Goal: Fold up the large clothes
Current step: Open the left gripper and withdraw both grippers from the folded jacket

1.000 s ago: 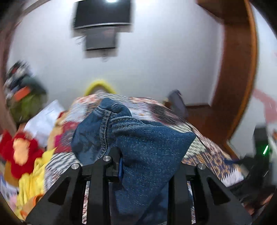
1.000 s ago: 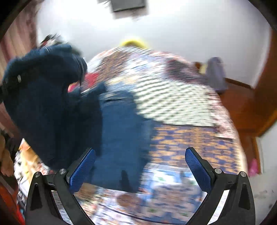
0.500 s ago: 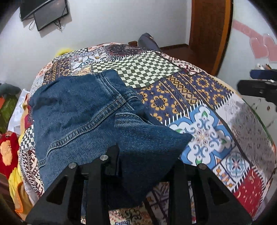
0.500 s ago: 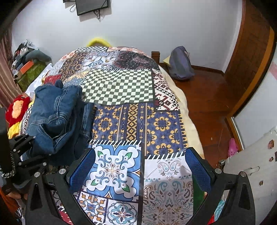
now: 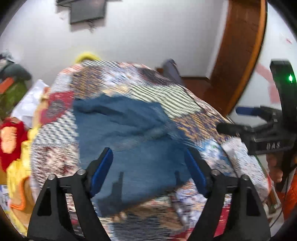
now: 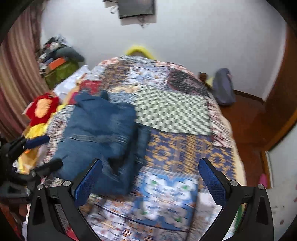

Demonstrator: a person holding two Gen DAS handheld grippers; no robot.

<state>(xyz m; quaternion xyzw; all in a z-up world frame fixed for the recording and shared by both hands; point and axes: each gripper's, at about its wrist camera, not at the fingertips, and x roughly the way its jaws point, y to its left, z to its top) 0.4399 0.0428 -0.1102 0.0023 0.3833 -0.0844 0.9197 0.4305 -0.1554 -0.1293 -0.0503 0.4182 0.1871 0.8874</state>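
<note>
A pair of blue jeans (image 5: 128, 140) lies bunched in folds on the patchwork bedspread (image 5: 185, 103). My left gripper (image 5: 148, 166) is open and empty, held just above the near end of the jeans. In the right wrist view the jeans (image 6: 100, 129) lie left of centre on the bedspread (image 6: 172, 111). My right gripper (image 6: 150, 176) is open and empty above the bed, to the right of the jeans. The right gripper also shows at the right edge of the left wrist view (image 5: 259, 128). Both views are motion-blurred.
Red and yellow clothes (image 6: 40, 109) are piled at the bed's left side. A green bag with clutter (image 6: 59, 68) stands by the curtain. A grey backpack (image 6: 223, 89) sits on the wooden floor at the right. A screen (image 6: 137, 8) hangs on the far wall.
My left gripper has opened and let go of the jeans, which now lie on the bed. Both grippers have tilted up and pulled back a little.
</note>
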